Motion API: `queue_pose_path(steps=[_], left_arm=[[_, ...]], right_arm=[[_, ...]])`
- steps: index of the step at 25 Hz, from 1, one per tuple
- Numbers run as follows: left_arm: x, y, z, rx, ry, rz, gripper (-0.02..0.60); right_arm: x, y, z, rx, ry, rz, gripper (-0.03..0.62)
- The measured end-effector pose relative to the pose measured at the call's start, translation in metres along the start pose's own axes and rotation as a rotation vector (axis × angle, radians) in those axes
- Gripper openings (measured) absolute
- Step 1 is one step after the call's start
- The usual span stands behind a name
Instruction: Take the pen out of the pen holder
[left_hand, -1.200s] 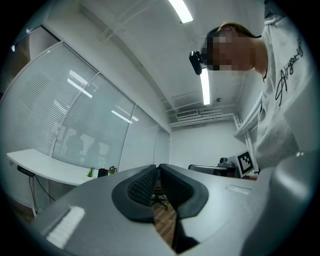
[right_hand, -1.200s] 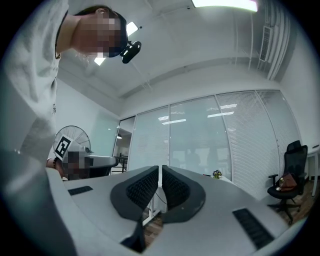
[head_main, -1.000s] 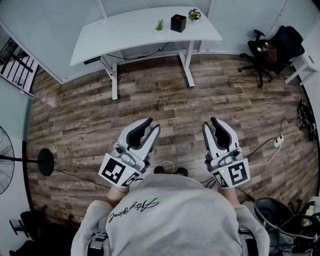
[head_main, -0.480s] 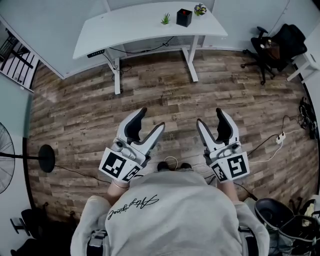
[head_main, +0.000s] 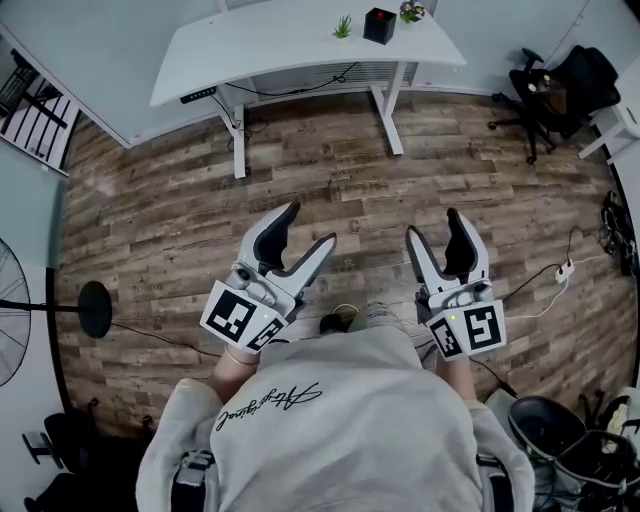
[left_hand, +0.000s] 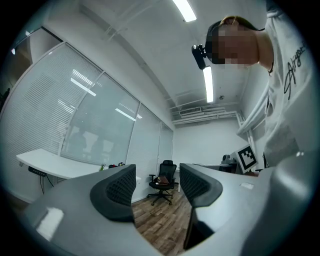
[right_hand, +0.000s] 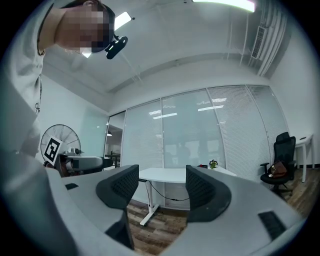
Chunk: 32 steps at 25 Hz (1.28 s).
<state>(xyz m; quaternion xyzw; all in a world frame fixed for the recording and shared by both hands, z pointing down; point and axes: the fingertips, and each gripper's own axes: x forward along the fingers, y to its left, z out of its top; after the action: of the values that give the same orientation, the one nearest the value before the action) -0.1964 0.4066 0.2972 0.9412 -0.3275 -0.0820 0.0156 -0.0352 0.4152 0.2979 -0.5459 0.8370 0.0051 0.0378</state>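
Note:
A black cube-shaped pen holder (head_main: 379, 25) with something red at its top stands on the white desk (head_main: 260, 50) across the room; no pen can be made out. Both grippers hang in front of the person's body over the wooden floor, far short of the desk. My left gripper (head_main: 310, 225) (left_hand: 155, 187) is open and its jaws have just been opening, with nothing between them. My right gripper (head_main: 434, 222) (right_hand: 160, 187) likewise stands open, its jaws just having opened, and holds nothing. In the right gripper view the desk (right_hand: 165, 175) shows between the jaws.
A small green plant (head_main: 343, 26) and a flower pot (head_main: 411, 11) flank the pen holder. A black office chair (head_main: 560, 85) stands at the right, a fan (head_main: 10, 320) at the left. Cables and a power strip (head_main: 565, 270) lie on the floor, and a dark bin (head_main: 545, 425) stands nearby.
Both grippers' jaws have gone from nearly shut to wide apart. The grippers have shifted a little and the desk has slid up and right in the head view.

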Motion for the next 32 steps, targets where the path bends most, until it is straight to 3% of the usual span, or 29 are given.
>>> queue_pose_path(steps=[7,16,32], left_arm=[[0.004,0.009,-0.006,-0.012,0.009,0.018,0.261],[0.035,0.037,-0.002,0.013,0.0,0.075,0.261],[0.147,0.093,-0.003,0.03,-0.016,0.055,0.261]], right_arm=[[0.001,-0.009,-0.009,0.022,0.015,-0.008,0.276],[0.038,-0.04,-0.016,0.022,0.027,0.052,0.276],[0.124,-0.131,-0.001,0.002,-0.007,0.05,0.278]])
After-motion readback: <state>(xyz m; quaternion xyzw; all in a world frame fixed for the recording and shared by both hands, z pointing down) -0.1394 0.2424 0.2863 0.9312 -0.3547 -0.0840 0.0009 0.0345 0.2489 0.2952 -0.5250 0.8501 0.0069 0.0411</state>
